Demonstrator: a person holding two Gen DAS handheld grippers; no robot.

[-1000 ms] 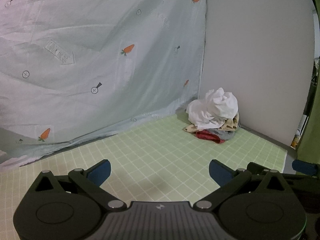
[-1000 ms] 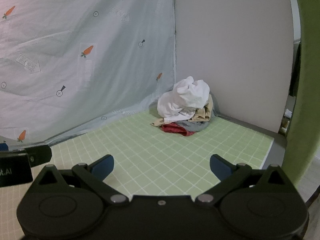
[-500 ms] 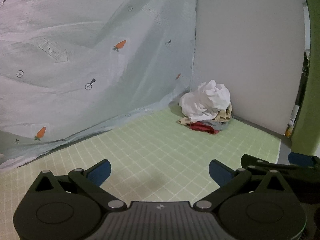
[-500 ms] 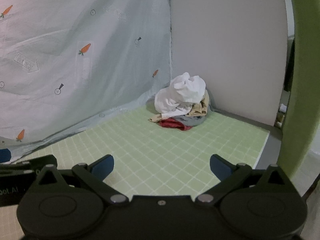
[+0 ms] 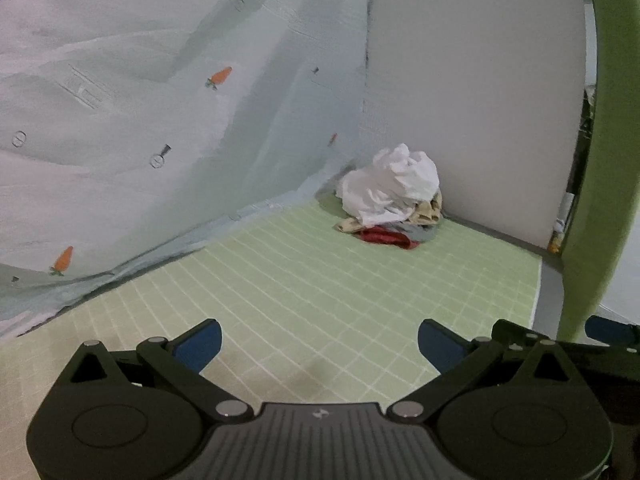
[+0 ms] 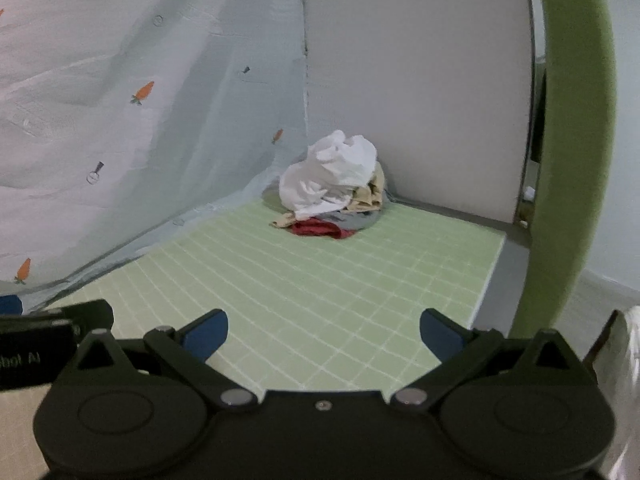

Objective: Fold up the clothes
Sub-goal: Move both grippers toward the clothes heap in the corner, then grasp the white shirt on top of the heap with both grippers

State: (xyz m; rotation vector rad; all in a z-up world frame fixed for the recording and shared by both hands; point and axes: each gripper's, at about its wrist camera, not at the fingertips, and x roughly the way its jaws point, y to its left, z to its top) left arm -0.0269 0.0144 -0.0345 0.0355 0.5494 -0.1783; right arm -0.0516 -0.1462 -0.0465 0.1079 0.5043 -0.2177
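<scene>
A heap of crumpled clothes (image 5: 394, 196) lies in the far corner of the green checked mat (image 5: 320, 292): a white garment on top, beige, grey and red pieces under it. The right wrist view shows the same heap of clothes (image 6: 334, 184) at the back of the mat (image 6: 320, 280). My left gripper (image 5: 318, 344) hangs open over the near part of the mat, nothing between its blue pads. My right gripper (image 6: 323, 334) is open too and empty, well short of the heap. The right gripper's tip (image 5: 608, 330) shows at the left view's right edge.
A pale sheet with carrot prints (image 5: 140, 120) hangs along the left, and a plain white wall (image 5: 480, 100) closes the back. A green post or curtain edge (image 6: 568, 160) stands at the right past the mat's edge. White cloth (image 6: 624, 380) shows at lower right.
Both grippers have pulled back and swung rightward, so the heap looks smaller and farther off. The green edge at the right has come further into view. Both jaws stayed open.
</scene>
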